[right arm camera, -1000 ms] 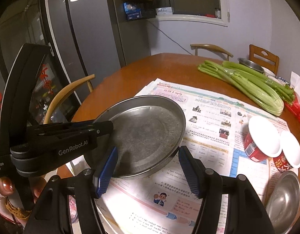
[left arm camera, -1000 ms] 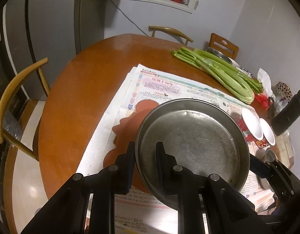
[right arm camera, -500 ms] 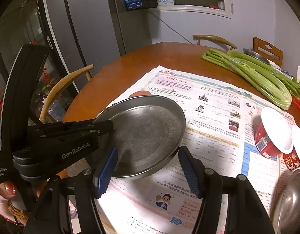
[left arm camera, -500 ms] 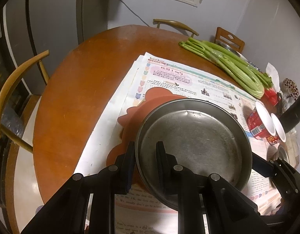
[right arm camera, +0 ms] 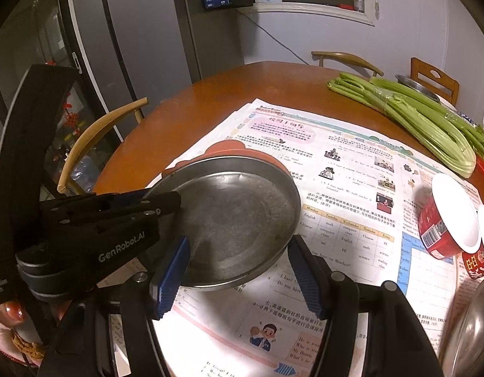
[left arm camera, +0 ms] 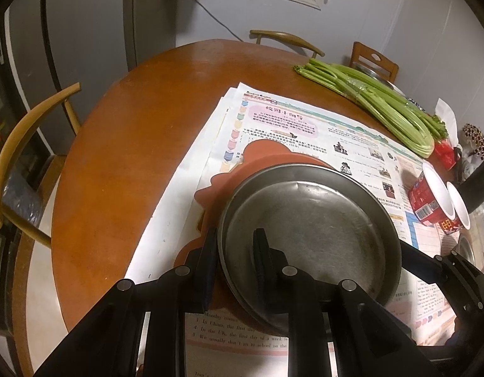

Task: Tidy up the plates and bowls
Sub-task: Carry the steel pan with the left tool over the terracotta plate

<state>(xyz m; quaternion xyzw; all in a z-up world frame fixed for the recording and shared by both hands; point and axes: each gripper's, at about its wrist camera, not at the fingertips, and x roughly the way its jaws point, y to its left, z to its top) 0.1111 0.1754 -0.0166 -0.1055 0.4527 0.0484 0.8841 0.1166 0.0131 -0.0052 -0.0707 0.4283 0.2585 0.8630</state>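
My left gripper point(left arm camera: 234, 248) is shut on the near rim of a round steel plate point(left arm camera: 317, 229), held low over an orange-brown mat point(left arm camera: 267, 157) on the newspaper. The plate also shows in the right wrist view point(right arm camera: 235, 216), with the left gripper point(right arm camera: 166, 202) clamped on its left rim. My right gripper point(right arm camera: 238, 270) is open, its blue-padded fingers point(right arm camera: 171, 278) on either side of the plate's near edge, not touching it. Two red bowls with white insides point(left arm camera: 436, 198) lie on their sides at the right. A steel bowl point(right arm camera: 471, 323) sits at the lower right.
Newspaper point(right arm camera: 352, 163) covers the middle of a round wooden table point(left arm camera: 128, 157). A celery bundle point(left arm camera: 383, 103) lies at the back right, with another steel dish point(right arm camera: 418, 86) behind it. Wooden chairs point(left arm camera: 25, 144) stand around the table, with a tall refrigerator point(right arm camera: 138, 47) beyond it.
The left gripper has carried the plate down and forward, so it now sits lower over the orange mat. The right gripper has stayed open beside it.
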